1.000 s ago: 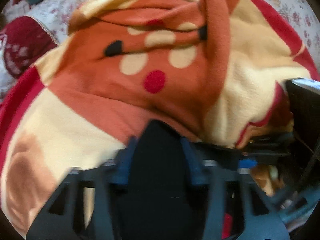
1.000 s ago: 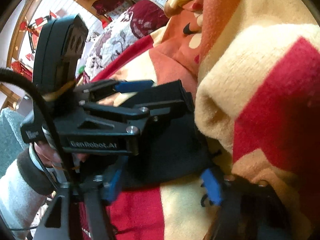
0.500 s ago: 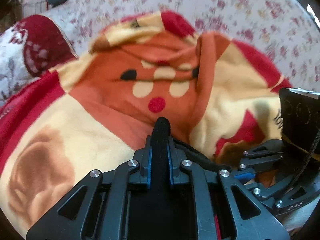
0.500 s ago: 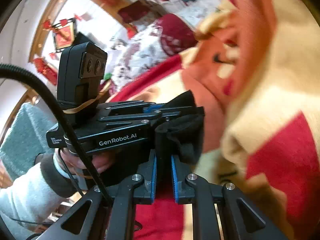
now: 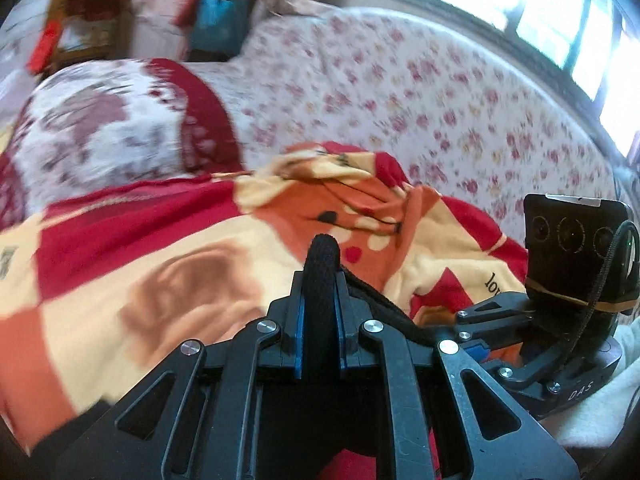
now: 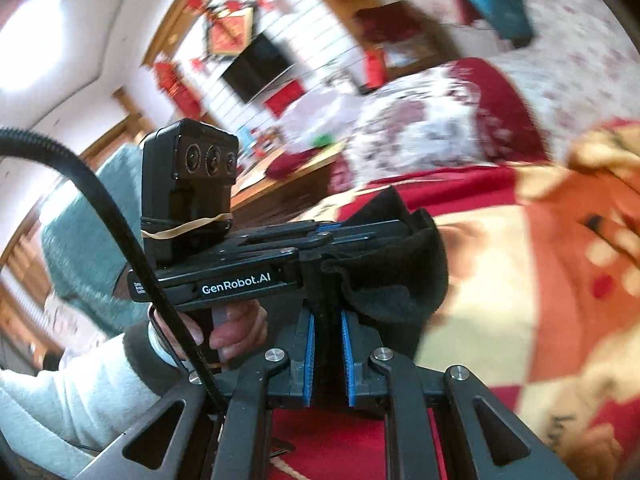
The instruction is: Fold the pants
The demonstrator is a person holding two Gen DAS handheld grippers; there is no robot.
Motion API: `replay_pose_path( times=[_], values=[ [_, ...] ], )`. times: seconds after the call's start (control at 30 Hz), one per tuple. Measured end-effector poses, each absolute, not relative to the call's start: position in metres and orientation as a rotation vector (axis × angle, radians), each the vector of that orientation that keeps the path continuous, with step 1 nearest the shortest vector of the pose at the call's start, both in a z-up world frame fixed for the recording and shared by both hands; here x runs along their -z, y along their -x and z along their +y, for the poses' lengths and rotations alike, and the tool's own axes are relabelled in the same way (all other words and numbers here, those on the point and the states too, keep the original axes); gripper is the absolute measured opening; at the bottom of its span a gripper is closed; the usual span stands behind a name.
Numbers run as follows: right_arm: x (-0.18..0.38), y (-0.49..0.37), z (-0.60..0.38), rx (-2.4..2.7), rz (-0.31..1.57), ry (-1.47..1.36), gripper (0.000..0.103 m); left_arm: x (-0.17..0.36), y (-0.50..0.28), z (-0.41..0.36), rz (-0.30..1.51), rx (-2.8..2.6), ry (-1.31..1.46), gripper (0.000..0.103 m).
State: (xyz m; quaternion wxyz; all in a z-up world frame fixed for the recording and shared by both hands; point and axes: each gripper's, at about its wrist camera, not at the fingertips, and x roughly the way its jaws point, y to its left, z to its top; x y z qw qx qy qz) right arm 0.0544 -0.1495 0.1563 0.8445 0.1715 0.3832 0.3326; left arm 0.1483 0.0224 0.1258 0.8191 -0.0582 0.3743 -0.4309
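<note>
The black pants [image 5: 322, 264] are pinched as a rolled edge between the blue pads of my left gripper [image 5: 319, 300], which is shut on them. My right gripper [image 6: 327, 344] is also shut on the black pants [image 6: 384, 276], a bunched fold standing up just past its tips. The two grippers are close side by side: the right one shows at the right of the left wrist view [image 5: 560, 320], the left one at the left of the right wrist view [image 6: 240, 264]. Both hold the fabric lifted above a fleece blanket [image 5: 160, 264].
The red, orange and cream blanket [image 6: 520, 320] covers a bed with a floral sheet [image 5: 400, 92]. A red and white patterned pillow [image 5: 112, 120] lies at the back left. Windows [image 5: 560, 12] run along the far side. Furniture and red decorations [image 6: 236, 36] stand behind.
Both grippers closed on the black pants and lifted them up off the blanket. The views tilted up and now show the bed and room.
</note>
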Motion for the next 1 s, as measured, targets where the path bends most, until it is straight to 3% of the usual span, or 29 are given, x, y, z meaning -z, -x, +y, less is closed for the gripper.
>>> replay_pose_path(
  times=[0.23,0.3,0.37,0.47,0.53,0.7,1.0],
  values=[
    [-0.131,-0.068,-0.051,-0.865,0.914,-0.235,0.012,-0.078,-0.138,0.133,0.872,0.654,0.311,0.013],
    [-0.109,-0.076,-0.019,-0.905,0.971,-0.193,0.012,-0.069,-0.134,0.163,0.899,0.562,0.357,0.028],
    [-0.082,-0.082,0.007,-0.945,1.068,-0.196,0.013,-0.071,-0.124,0.191,0.880,0.478,0.391,0.056],
    [-0.067,-0.085,0.020,-0.989,1.183,-0.275,0.020,-0.081,-0.108,0.215,0.859,0.423,0.438,0.063],
    [-0.084,-0.079,0.009,-1.093,1.129,-0.348,0.022,-0.087,-0.097,0.218,0.868,0.395,0.439,0.069],
    [-0.122,-0.071,-0.055,-1.012,0.985,-0.368,0.048,-0.084,-0.078,0.203,0.917,0.364,0.435,0.069],
    [-0.060,-0.099,-0.121,-0.684,1.126,-0.433,0.050,-0.064,-0.065,0.149,0.982,0.196,0.267,0.069]
  ],
)
